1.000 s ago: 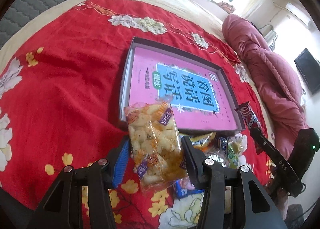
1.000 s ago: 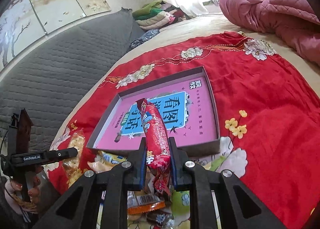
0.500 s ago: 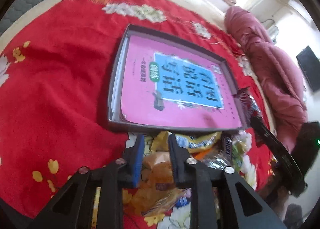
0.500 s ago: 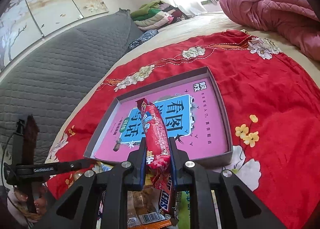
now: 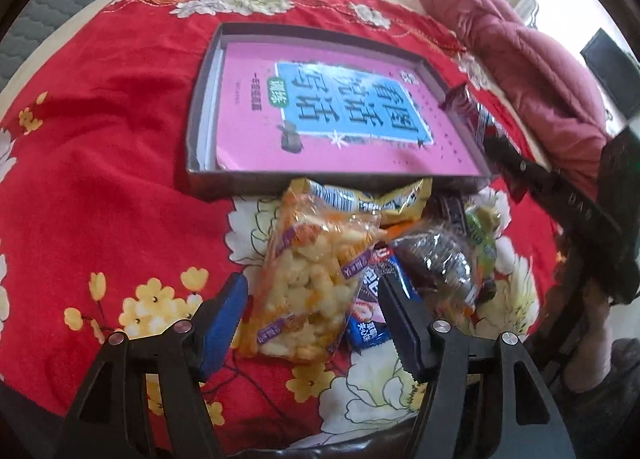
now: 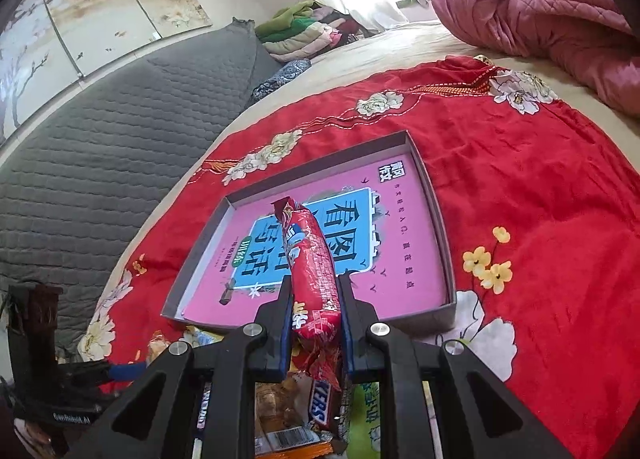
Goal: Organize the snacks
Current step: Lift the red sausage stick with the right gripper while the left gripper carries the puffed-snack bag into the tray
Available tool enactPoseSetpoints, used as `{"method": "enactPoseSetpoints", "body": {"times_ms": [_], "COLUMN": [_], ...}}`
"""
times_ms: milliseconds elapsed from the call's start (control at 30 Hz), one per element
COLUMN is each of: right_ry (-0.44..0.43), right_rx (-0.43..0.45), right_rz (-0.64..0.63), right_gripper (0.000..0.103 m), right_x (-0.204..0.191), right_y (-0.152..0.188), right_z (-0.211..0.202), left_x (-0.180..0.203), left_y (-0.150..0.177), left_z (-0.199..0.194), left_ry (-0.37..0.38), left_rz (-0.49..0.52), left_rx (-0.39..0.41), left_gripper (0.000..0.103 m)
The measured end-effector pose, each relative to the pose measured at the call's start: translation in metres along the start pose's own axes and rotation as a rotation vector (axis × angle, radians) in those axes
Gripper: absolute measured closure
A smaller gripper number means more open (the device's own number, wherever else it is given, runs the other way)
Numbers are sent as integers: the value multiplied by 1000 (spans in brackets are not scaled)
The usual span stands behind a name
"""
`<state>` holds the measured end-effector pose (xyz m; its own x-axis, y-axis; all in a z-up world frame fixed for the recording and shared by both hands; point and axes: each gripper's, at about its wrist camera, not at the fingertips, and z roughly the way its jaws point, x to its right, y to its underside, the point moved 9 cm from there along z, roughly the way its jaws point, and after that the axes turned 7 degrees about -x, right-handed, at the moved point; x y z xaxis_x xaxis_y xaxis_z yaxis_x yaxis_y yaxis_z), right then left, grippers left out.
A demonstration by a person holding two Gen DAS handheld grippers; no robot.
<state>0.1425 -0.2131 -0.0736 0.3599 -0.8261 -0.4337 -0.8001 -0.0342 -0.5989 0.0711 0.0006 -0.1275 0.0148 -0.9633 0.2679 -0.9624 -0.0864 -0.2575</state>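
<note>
Carrying the red sausage pack (image 6: 311, 259) clenched, the right tool (image 6: 314, 295) should probably release low over the box (image 6: 436, 219); the left tool (image 5: 312, 307) gapes around the puff bag (image 5: 312, 279).

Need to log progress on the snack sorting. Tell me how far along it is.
Barely started. Done: nothing; the box holds only the pink book. In hand: the right gripper is shut on a red sausage stick above the box. Left: the left gripper is open around the clear puff bag, and the pile of snacks is outside the box.
</note>
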Motion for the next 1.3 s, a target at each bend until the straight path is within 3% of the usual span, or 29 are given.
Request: {"method": "enactPoseSetpoints", "body": {"times_ms": [267,300,433,600,833,1300], "right_ry": [71,74,86,83,92,155], "right_rx": [4,0,-14,-17,-18,-43], "right_rz": [-4,0,14,14,18,14], "right_gripper": [83,83,83,83,83,83], "right_x": [12,14,19,18,22,34], "right_y": [-21,-22,-26,-27,-28,-23], "right_z": [19,22,35,40,44,53], "left_x": [-2,-4,-8,-5,-2,-12], "left_y": [2,2,2,-6,-36,-110], "left_z": [13,15,16,-4,-26,6], "left_ry": [-20,-25,-38,-35,3,-20], "left_rz": [-17,-26,-25,-13,-38,-111], "left_rx": [-16,-20,-24,35,101,125], "left_gripper": [34,43,46,46,47,46]}}
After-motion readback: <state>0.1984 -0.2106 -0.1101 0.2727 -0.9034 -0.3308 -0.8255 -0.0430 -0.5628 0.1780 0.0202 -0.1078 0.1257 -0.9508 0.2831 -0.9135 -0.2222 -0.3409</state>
